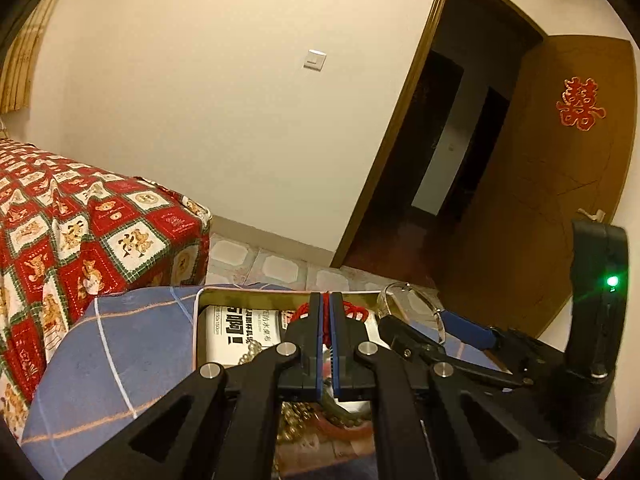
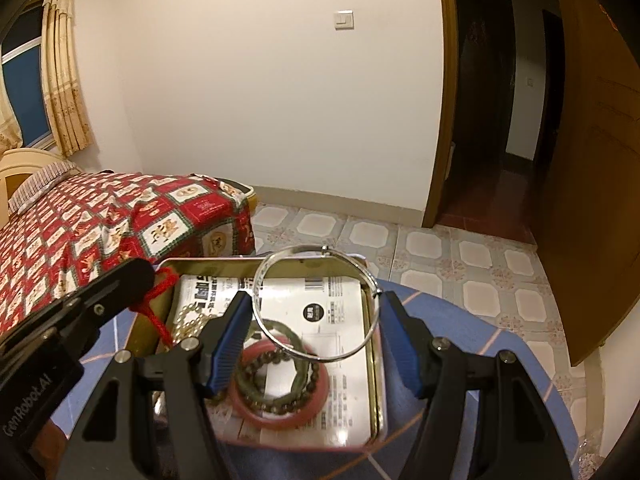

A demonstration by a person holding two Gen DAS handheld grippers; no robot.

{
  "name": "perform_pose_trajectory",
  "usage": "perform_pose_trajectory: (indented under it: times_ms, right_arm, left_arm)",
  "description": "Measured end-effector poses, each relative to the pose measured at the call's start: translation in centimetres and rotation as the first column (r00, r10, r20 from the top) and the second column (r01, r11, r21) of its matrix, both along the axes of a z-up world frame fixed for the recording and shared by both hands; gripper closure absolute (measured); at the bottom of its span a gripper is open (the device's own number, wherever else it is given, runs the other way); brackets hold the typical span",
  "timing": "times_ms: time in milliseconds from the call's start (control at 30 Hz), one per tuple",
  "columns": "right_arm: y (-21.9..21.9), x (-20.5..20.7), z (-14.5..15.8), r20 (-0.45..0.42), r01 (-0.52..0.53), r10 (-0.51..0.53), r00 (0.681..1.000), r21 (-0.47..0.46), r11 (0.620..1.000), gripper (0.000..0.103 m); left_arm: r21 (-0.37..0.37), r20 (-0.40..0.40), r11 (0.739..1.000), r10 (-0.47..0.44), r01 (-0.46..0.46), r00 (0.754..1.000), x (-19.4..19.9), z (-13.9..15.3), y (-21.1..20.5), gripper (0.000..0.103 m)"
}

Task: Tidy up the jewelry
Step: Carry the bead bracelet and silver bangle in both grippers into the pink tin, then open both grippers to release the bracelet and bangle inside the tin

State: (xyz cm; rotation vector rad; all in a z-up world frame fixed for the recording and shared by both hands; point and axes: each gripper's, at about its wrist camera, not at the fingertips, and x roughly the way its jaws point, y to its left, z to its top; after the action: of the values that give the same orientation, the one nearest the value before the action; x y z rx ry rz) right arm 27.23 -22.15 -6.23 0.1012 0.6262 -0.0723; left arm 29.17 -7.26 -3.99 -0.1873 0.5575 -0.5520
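Note:
A shallow metal tin (image 2: 370, 344) lined with printed paper sits on a blue checked cloth (image 2: 472, 328). In it lie a red bangle (image 2: 256, 414), a green bangle (image 2: 244, 390), a dark bead bracelet (image 2: 286, 398) and a pearl string (image 2: 188, 320). My right gripper (image 2: 316, 304) is shut on a silver bangle (image 2: 362, 348) and holds it over the tin, one finger on each side of the ring. My left gripper (image 1: 327, 304) is shut on a red cord bracelet (image 1: 352, 312) above the tin's far end; the cord also shows in the right wrist view (image 2: 156, 308).
A bed with a red patterned cover (image 2: 100, 224) stands to the left. Tiled floor (image 2: 440, 248) lies beyond the cloth. An open wooden door (image 2: 592, 160) and dark doorway are at the right. The tin also shows in the left wrist view (image 1: 198, 320).

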Motion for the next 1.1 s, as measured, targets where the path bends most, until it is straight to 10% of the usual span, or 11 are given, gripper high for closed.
perform_pose_trajectory:
  times_ms: [767,867,933,1100]
  right_arm:
    - [0.5,1.8,-3.3,-0.076,-0.055,0.053,0.996,-0.025,0.998,0.032]
    - [0.8,1.6,-3.1,-0.069,-0.074,0.073,0.995,-0.02,0.997,0.024]
    - [1.0,1.0,-2.6,-0.048,-0.072,0.069,0.996,-0.043,0.997,0.02]
    - [1.3,-0.3,-1.9,-0.019,-0.063,0.062,0.998,-0.057,0.996,0.013]
  left_arm:
    - [0.065,-0.114,0.997,0.047,-0.039,0.992,2.3,-3.0,-0.3,0.099]
    - [0.098,-0.122,0.995,0.043,-0.031,0.992,1.9,-2.4,-0.8,0.072]
    - [0.105,-0.085,0.993,0.056,-0.047,0.995,1.2,-1.7,-0.7,0.023]
    - [0.135,0.0,0.986,0.097,-0.096,0.995,-0.5,-0.2,-0.1,0.02]
